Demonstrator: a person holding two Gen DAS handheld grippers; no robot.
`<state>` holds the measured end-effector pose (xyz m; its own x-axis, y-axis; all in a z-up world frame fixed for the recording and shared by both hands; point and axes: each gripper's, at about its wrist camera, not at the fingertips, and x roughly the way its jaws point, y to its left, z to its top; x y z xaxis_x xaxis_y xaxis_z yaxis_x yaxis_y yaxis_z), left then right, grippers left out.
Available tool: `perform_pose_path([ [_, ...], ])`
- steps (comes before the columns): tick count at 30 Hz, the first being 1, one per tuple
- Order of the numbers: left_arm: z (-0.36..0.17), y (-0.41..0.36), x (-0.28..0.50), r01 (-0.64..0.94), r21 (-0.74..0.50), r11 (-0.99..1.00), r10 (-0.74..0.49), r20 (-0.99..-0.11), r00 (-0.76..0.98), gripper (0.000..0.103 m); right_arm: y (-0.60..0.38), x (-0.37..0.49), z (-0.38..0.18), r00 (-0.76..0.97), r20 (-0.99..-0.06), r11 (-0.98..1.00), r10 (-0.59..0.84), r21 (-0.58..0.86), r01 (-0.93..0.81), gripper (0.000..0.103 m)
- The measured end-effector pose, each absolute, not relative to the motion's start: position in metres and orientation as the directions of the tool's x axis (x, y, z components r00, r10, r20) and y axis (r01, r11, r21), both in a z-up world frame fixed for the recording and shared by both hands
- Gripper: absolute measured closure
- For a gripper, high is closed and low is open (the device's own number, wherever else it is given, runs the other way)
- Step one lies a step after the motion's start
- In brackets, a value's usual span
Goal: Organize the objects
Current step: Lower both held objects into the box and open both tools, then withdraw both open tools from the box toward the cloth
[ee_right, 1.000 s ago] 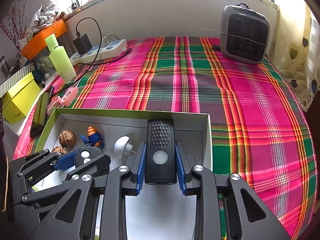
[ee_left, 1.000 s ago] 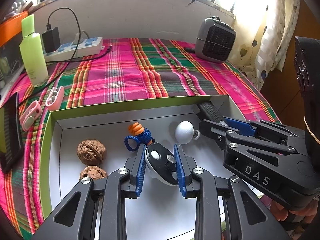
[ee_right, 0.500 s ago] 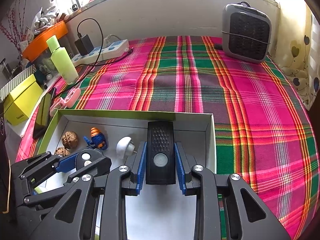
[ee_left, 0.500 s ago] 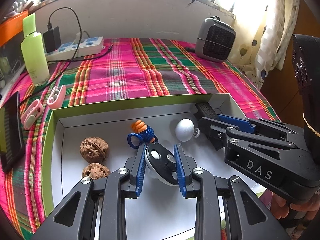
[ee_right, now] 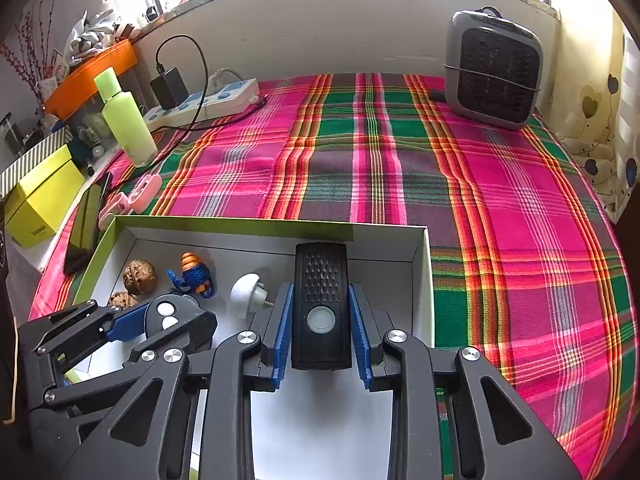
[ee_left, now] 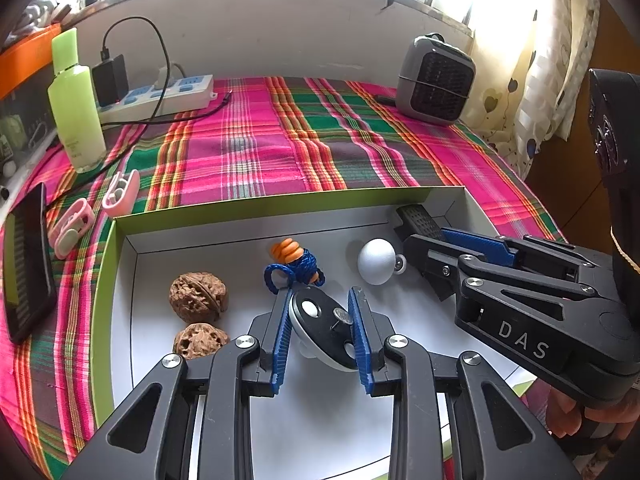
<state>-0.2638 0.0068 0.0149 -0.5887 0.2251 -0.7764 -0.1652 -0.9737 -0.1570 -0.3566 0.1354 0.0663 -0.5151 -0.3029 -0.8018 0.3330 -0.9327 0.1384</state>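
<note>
A: What is the left gripper doing?
B: Its blue pads are pinching a round black-and-white disc, which is sitting tilted over the white floor of the box, near the middle.
A: And the right gripper?
B: Its pads are clamping a black rectangular device, whose far end is reaching almost to the box's far wall, near the right corner.
A: What is lying around them?
B: A white knob is resting between the two grippers, a blue-and-orange corded toy is lying just beyond the disc, and two walnuts are sitting toward the box's left wall. The box is lying on a plaid cloth.
</note>
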Motion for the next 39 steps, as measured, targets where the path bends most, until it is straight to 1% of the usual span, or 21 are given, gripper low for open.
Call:
perform_pose_path([
  [4, 0.015, 0.007, -0.264, -0.169, -0.15, -0.974, 0.222, -0.777, -0.589, 0.075, 0.137, -0.356, 0.066, -0.515, -0.8, -0.932, -0.308, 0.144, 0.333, 0.074],
  [8, 0.015, 0.011, -0.263, -0.182, -0.147, -0.972, 0.227, -0.776, -0.589, 0.069, 0.137, -0.356, 0.067, -0.522, -0.798, -0.935, -0.302, 0.14, 0.327, 0.074],
  [13, 0.015, 0.011, -0.263, -0.183, -0.146, -0.972, 0.227, -0.777, -0.587, 0.067, 0.136, -0.354, 0.068, -0.525, -0.796, -0.934, -0.302, 0.137, 0.33, 0.074],
  [15, 0.015, 0.011, -0.263, -0.185, -0.147, -0.972, 0.229, -0.776, -0.588, 0.066, 0.136, -0.353, 0.069, -0.527, -0.793, -0.933, -0.306, 0.139, 0.332, 0.072],
  [17, 0.015, 0.011, -0.262, -0.182, -0.144, -0.973, 0.225, -0.776, -0.589, 0.065, 0.137, -0.352, 0.071, -0.532, -0.789, -0.934, -0.308, 0.144, 0.329, 0.064],
  [19, 0.015, 0.012, -0.261, -0.179, -0.139, -0.974, 0.22, -0.778, -0.589, 0.064, 0.139, -0.351, 0.072, -0.533, -0.785, -0.933, -0.314, 0.151, 0.326, 0.061],
  [23, 0.014, 0.01, -0.257, -0.171, -0.136, -0.976, 0.212, -0.78, -0.588, 0.062, 0.141, -0.347, 0.076, -0.542, -0.779, -0.934, -0.316, 0.155, 0.321, 0.061],
  [39, 0.03, 0.001, -0.229, -0.147, -0.121, -0.982, 0.187, -0.753, -0.63, 0.061, 0.15, -0.32, 0.091, -0.579, -0.747, -0.935, -0.329, 0.173, 0.309, 0.061],
])
